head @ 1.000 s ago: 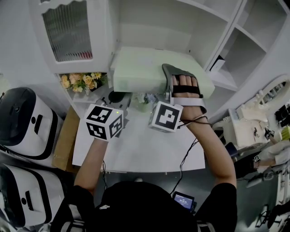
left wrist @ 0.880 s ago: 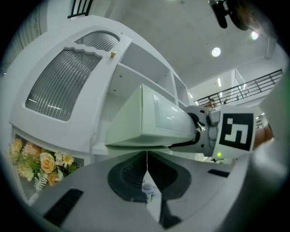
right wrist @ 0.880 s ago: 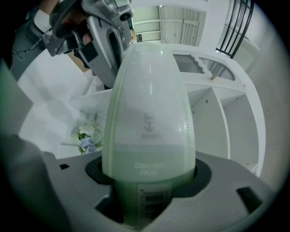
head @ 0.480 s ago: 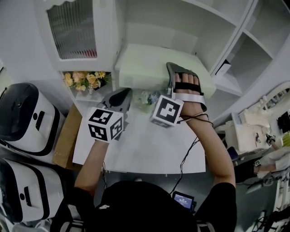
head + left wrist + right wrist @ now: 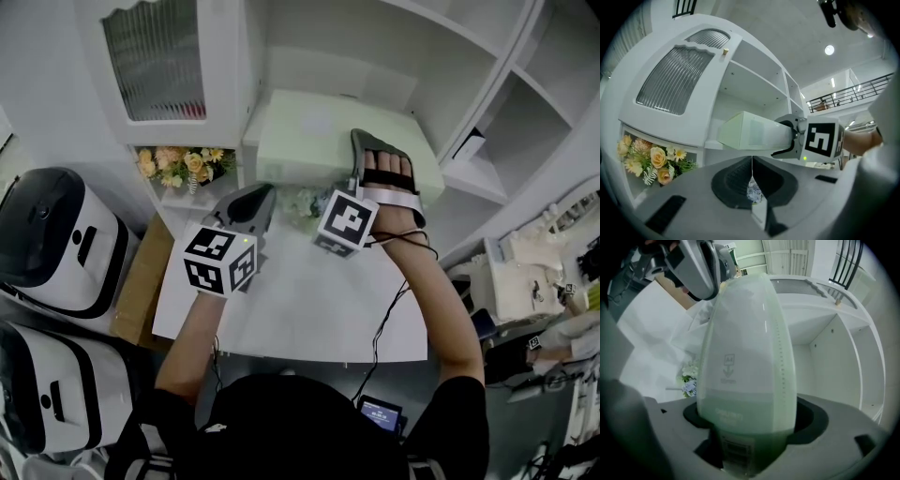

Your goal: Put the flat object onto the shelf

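Note:
The flat object is a pale green, translucent file box [image 5: 309, 141]. It lies level on the white shelf [image 5: 328, 66] of the open cabinet, its near end jutting out toward me. My right gripper [image 5: 364, 150] reaches over that near right end, with the box [image 5: 745, 352] between its jaws. The jaws are opening: one lies along the top, the other hangs a little below the box [image 5: 750, 133]. My left gripper [image 5: 253, 199] hovers lower left of the box, shut and empty [image 5: 752, 161].
A ribbed glass cabinet door [image 5: 155, 61] stands left of the open compartment, with artificial flowers [image 5: 178, 167] below it. A small flower bundle [image 5: 302, 200] sits under the box. The white table [image 5: 300, 300] lies below. Two white-and-black appliances [image 5: 47, 244] and a cardboard box [image 5: 136, 281] stand at left.
My left gripper has swung its jaws up into view beside the flowers. The box and the right gripper have stayed at the shelf, shifting only slightly.

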Demonstrator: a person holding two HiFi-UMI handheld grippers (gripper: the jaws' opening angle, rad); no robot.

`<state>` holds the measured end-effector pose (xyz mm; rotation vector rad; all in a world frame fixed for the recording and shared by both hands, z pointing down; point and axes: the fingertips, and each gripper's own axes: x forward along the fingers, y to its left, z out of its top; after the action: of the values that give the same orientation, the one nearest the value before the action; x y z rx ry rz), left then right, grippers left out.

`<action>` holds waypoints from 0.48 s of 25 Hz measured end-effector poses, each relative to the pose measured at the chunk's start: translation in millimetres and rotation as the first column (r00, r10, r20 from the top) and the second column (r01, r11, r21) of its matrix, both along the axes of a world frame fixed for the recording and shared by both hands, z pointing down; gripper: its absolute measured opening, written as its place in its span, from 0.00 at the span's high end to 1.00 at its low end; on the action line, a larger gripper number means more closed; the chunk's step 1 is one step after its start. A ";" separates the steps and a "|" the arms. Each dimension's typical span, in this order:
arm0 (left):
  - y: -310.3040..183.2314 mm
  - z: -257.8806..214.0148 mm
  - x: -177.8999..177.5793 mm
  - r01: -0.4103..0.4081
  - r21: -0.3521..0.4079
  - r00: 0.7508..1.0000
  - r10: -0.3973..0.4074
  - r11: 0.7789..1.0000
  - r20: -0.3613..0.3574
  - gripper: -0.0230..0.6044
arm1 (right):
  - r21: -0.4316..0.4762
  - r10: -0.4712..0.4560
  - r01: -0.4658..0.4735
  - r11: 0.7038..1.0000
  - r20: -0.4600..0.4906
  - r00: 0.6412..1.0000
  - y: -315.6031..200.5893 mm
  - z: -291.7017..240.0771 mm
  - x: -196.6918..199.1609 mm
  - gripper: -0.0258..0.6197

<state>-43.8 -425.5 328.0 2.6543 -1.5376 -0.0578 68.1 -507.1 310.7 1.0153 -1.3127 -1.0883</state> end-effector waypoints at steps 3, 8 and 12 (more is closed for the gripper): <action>-1.7 0.8 -3.2 0.007 -0.001 1.000 -0.007 1.000 -0.001 0.95 | -0.001 0.009 -0.009 1.000 0.022 1.000 -5.9 -1.3 -0.3 0.32; -4.2 1.6 -4.3 0.014 -0.005 1.000 -0.014 1.000 -0.001 0.95 | -0.031 0.029 -0.028 0.999 0.041 0.999 -13.6 3.3 -0.6 0.32; -5.1 2.1 -3.1 0.017 -0.006 1.000 -0.017 1.000 0.000 0.95 | -0.039 0.047 -0.045 0.998 0.045 0.998 -23.5 4.7 -0.5 0.32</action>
<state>-46.9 -430.7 330.2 2.6375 -1.5575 -0.0545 67.7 -530.6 315.4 1.0426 -1.3360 -1.0067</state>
